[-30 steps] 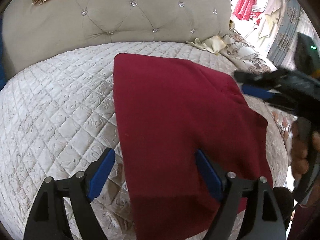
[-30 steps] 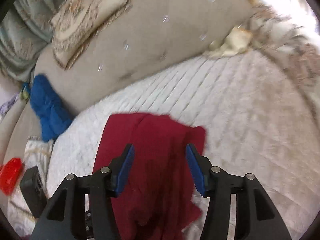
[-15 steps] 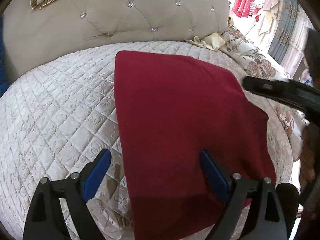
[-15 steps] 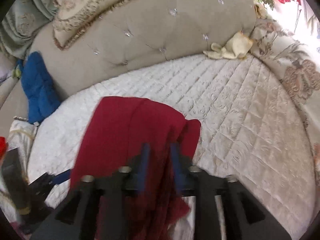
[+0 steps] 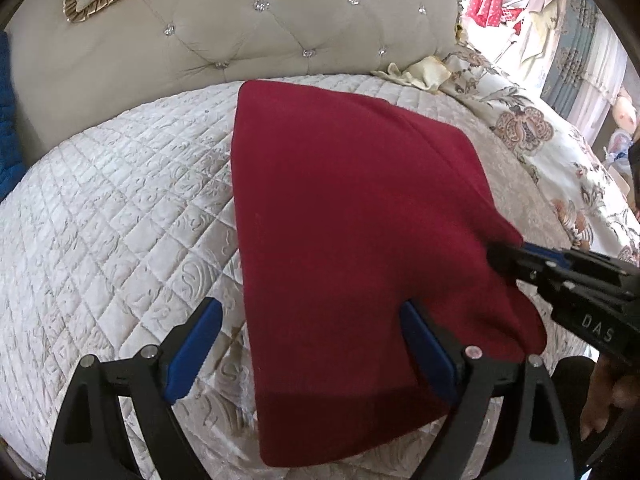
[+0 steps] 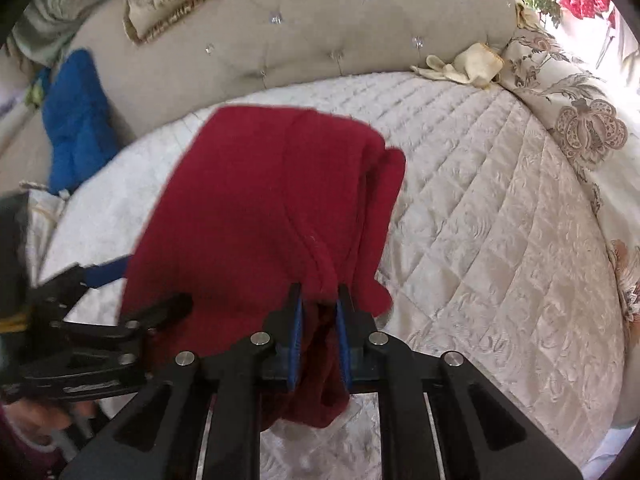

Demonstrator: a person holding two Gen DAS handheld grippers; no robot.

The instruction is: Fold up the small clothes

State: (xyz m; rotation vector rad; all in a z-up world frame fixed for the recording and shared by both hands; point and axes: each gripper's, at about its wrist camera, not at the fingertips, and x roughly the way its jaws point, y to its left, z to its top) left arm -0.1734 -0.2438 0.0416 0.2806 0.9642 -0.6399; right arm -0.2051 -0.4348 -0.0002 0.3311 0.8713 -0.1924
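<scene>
Garment (image 5: 352, 248) on the bed (image 5: 120, 216), one edge pinched.
Right tongs (image 6: 319, 300) have just clamped shut on a bunched fold at the cloth's near right edge, having swung in from the side. Left tongs (image 5: 308, 340) gape wide over its left edge, gripping nothing. Dark red knit, folded into a smooth slab, lies flat near the headboard (image 5: 240, 32).

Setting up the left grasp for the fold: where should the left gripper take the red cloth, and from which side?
Take the red cloth at its near left edge, coming in from the quilt side. That edge lies flat and free between the open left gripper fingers, while the right gripper already pinches the bunched right edge.
</scene>
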